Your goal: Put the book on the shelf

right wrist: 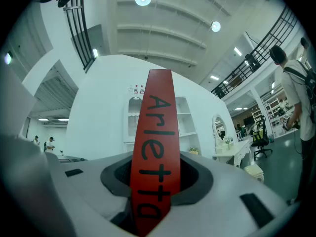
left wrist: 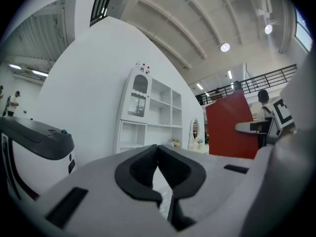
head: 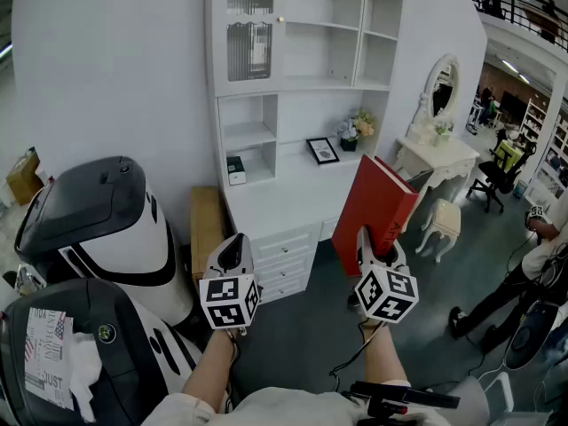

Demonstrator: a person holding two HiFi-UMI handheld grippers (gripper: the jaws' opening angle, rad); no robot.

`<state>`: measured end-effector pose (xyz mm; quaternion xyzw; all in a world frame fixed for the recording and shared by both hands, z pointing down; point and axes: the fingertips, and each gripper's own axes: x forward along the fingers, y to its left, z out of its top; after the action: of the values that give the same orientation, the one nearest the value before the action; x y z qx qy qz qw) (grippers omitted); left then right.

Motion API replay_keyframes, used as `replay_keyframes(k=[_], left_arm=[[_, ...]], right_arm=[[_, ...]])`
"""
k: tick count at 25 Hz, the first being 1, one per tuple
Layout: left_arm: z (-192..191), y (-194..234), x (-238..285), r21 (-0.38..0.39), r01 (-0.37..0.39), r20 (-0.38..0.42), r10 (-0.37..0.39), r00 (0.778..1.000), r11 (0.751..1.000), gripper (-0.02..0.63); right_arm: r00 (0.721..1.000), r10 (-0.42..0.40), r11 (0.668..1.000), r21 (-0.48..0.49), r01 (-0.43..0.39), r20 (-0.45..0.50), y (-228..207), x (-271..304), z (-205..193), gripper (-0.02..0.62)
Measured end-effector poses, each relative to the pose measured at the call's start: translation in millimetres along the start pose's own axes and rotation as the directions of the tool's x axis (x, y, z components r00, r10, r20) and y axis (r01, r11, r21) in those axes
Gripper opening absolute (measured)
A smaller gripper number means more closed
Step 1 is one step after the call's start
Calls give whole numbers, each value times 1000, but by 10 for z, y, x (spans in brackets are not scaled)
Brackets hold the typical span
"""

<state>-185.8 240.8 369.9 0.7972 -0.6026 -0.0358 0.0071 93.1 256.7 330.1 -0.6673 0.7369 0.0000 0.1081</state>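
Holding red book point(head: 377, 204) in air, right tool point(head: 366, 242) pinching its spine, white shelf point(head: 251, 134) ahead. Left tool point(head: 232, 254) closed, empty. Best: grip tight, book straight, aim for open shelf gap.

The white shelf unit point(head: 302, 78) fills the upper middle of the head view. Its upper right compartments point(head: 330, 25) stand open to the front, while a glass door point(head: 249, 25) closes the upper left one. On the ledge point(head: 271, 202) a picture frame point(head: 323, 150) and a flower pot point(head: 353, 131) sit at the back right, and a dark box point(head: 235, 169) sits in the lower left cubby. The red book point(head: 377, 207) tilts up before the ledge's right end. Dark floor point(head: 311, 327) lies open below the drawers point(head: 288, 251). A white-and-black machine point(head: 98, 229) and a wooden box point(head: 206, 224) block the left; a dressing table point(head: 439, 158) and stool point(head: 441, 224) crowd the right.
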Motion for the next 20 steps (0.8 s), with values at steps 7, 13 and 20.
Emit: replay_keyframes(k=[7, 13, 20], left_arm=[[18, 19, -58, 6, 1, 3, -1, 1000, 1000, 8], [0, -5, -53, 14, 23, -4, -23, 1000, 1000, 8], [-106, -29, 14, 15, 47, -27, -47, 999, 999, 8]], right_arm=[[1000, -5, 1000, -9, 5, -2, 50, -48, -11, 170], [1000, 12, 1000, -7, -12, -27, 142, -70, -77, 173], [1000, -14, 1000, 20, 15, -19, 102, -116, -147, 172]])
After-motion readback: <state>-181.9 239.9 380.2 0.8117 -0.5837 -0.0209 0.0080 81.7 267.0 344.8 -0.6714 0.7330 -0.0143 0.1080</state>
